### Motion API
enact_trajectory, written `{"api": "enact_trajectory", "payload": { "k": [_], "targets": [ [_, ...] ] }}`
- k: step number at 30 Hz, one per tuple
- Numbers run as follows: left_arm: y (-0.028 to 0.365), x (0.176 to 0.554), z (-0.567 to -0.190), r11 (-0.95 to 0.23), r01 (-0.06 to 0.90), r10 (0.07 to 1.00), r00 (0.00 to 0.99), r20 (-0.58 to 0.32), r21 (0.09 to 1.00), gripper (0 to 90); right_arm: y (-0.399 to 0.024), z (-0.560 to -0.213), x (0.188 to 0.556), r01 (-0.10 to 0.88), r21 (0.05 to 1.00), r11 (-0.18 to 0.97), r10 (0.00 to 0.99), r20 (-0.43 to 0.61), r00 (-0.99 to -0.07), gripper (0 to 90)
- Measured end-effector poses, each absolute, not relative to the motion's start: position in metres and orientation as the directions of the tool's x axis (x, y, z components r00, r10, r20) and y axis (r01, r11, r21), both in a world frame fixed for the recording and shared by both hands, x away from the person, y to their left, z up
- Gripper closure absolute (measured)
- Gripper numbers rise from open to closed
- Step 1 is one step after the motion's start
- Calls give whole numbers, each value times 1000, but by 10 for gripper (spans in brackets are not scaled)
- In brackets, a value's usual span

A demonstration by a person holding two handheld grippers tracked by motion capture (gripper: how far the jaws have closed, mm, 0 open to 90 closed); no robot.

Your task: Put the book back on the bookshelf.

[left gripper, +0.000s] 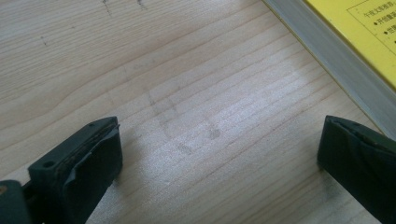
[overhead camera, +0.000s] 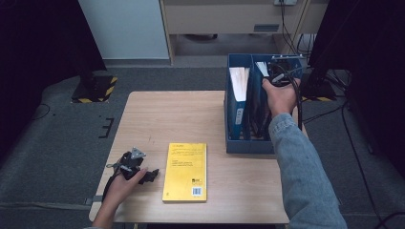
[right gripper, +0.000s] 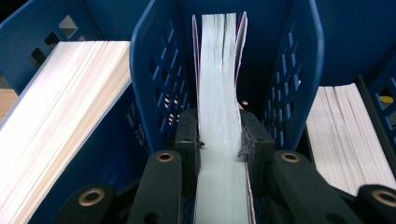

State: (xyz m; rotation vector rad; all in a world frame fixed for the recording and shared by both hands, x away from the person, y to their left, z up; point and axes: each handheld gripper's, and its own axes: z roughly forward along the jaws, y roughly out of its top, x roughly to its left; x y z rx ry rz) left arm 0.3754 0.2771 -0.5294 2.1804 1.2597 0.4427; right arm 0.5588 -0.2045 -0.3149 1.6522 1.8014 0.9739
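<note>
While the left gripper [left gripper: 219,154] rests wide open and empty near the tabletop's [overhead camera: 157,119] front left corner, beside one yellow book [overhead camera: 186,171], the right gripper [right gripper: 219,140] clamps one book [right gripper: 218,79] in the blue rack's [overhead camera: 232,138] middle slot; three books stand racked.

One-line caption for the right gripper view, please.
Right hand-held gripper clamps a book page-edges up in the middle slot of a blue file rack, books in both neighbouring slots.

Thin book [right gripper: 218,93], upright, middle compartment, clamped
</note>
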Motion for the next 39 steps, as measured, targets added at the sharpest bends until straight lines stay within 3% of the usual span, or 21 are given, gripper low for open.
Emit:
{"api": "enact_trajectory", "payload": {
  "k": [17, 30, 39],
  "targets": [
    [277, 375, -529, -390, 675, 866, 501, -1, 627, 0, -209, -326, 559, 603, 797, 10, 991, 74, -114, 726],
    [277, 375, -529, -391, 675, 865, 502, 0, 626, 0, -206, -328, 555, 608, 794, -22, 988, 112, -109, 708],
    [276, 375, -529, -392, 674, 865, 502, 1, 626, 0, -206, -331, 552, 611, 791, -34, 975, 161, -154, 617]
  ]
}}
